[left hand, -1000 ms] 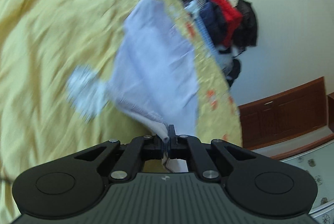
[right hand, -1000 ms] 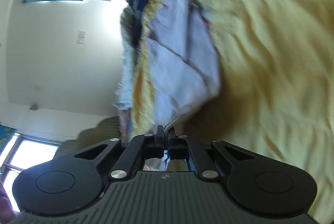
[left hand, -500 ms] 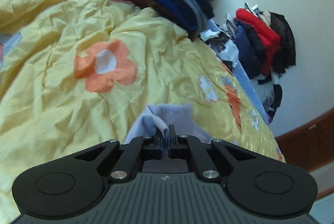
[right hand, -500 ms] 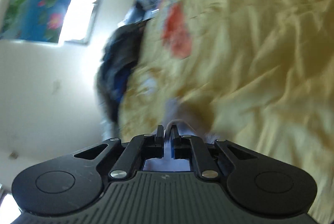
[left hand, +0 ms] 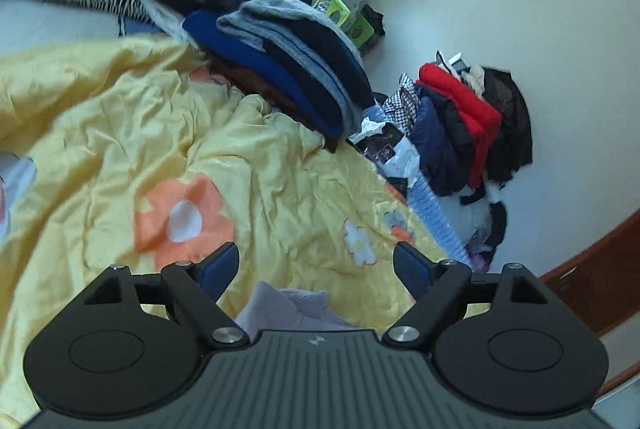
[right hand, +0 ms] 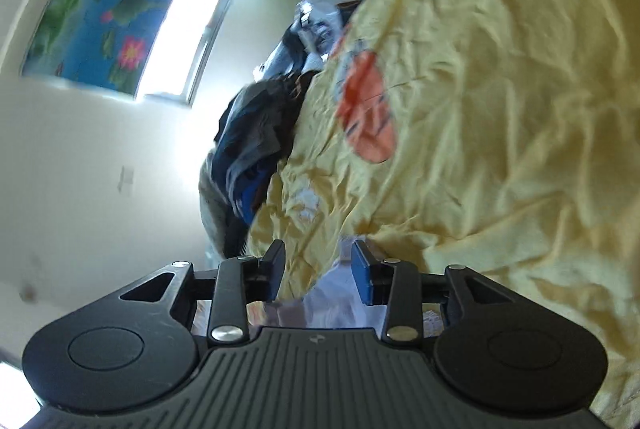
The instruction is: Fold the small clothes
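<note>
A small pale lilac garment [left hand: 296,309] lies on the yellow flowered bedcover [left hand: 260,181], just under and behind my fingers, mostly hidden by the gripper body. My left gripper [left hand: 316,265] is open wide above the garment's edge and holds nothing. In the right wrist view the same lilac garment [right hand: 336,297] lies below my right gripper [right hand: 318,269], which is open with the cloth loose between the jaws and the bedcover [right hand: 500,149] beyond.
A stack of folded dark, blue and grey clothes [left hand: 288,69] sits at the far end of the bed. A heap of jackets [left hand: 464,125] lies against the white wall. A green basket [left hand: 344,13] stands behind. A window [right hand: 184,29] and poster are on the wall.
Both grippers held the lilac garment shut and carried it over the bed. Both have now opened and let it go; it lies on the bedcover beneath them.
</note>
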`<action>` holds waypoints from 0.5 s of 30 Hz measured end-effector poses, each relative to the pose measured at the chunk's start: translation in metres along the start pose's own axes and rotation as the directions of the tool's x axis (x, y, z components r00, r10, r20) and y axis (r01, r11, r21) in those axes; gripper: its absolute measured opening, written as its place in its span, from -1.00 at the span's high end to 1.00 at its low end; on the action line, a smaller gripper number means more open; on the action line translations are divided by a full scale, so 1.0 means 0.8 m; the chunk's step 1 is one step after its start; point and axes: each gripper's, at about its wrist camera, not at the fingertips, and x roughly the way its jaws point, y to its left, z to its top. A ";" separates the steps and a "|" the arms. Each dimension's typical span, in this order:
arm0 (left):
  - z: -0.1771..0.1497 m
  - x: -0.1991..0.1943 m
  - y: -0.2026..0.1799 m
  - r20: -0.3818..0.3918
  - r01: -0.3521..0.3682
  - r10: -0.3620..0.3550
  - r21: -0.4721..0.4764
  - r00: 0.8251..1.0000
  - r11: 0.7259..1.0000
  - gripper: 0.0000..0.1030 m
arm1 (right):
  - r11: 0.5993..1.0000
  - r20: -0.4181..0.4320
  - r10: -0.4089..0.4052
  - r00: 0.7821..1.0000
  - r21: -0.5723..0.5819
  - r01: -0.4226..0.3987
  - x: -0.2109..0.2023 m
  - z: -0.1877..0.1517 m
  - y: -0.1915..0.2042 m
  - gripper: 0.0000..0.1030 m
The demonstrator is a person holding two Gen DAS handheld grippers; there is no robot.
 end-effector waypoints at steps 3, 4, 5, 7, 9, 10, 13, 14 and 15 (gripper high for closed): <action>-0.022 0.007 -0.007 0.020 -0.119 0.117 0.135 0.993 0.984 -0.65 | 0.979 0.033 -0.115 0.993 -0.165 0.118 0.006 -0.005 0.028 0.25; -0.030 0.012 -0.007 0.027 -0.150 0.148 0.169 0.989 0.974 -0.65 | 0.968 0.039 -0.148 0.988 -0.199 0.152 0.009 -0.004 0.032 0.24; -0.037 0.019 -0.006 0.023 -0.173 0.172 0.194 0.985 0.966 -0.65 | 0.954 0.042 -0.187 0.981 -0.232 0.192 0.013 -0.003 0.033 0.25; -0.051 0.035 -0.007 -0.019 -0.169 0.178 0.237 0.984 0.957 -0.63 | 0.933 0.043 -0.242 0.969 -0.264 0.245 0.023 -0.002 0.030 0.25; -0.060 0.045 -0.014 -0.041 -0.145 0.163 0.279 0.986 0.949 -0.63 | 0.936 0.020 -0.240 0.971 -0.262 0.236 0.029 -0.002 0.024 0.25; -0.065 0.045 -0.018 -0.032 -0.131 0.147 0.297 0.989 0.946 -0.63 | 0.942 0.020 -0.215 0.976 -0.261 0.213 0.028 -0.003 0.023 0.25; -0.071 0.044 -0.022 -0.027 -0.088 0.101 0.307 0.994 0.948 -0.64 | 0.952 0.037 -0.147 0.988 -0.265 0.152 0.019 -0.005 0.025 0.25; -0.071 0.046 -0.020 -0.038 -0.085 0.100 0.297 0.994 0.951 -0.64 | 0.953 0.035 -0.134 0.990 -0.270 0.139 0.017 -0.006 0.026 0.24; -0.072 0.049 -0.018 -0.050 -0.090 0.109 0.292 0.993 0.952 -0.64 | 0.950 0.025 -0.131 0.991 -0.283 0.133 0.015 -0.007 0.026 0.24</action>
